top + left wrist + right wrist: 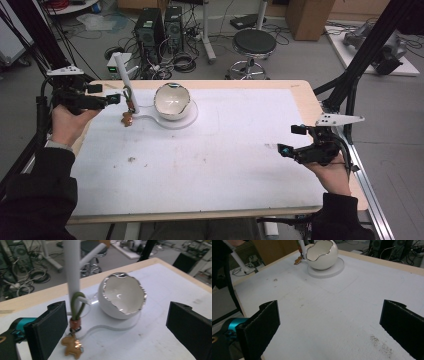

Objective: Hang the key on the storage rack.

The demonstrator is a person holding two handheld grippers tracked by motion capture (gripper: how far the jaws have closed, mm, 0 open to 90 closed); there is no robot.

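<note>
White-topped table carries the egg-shaped ceramic bowl, judged fragile and slick, beside the stand post where the light, floppy keychain hangs by its green loop, the best hold; left gripper and right gripper gape empty.

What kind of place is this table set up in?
Most likely a robotics lab or workshop: desktop computer towers and tangled cables sit on the floor behind the table, beside a round stool.
</note>
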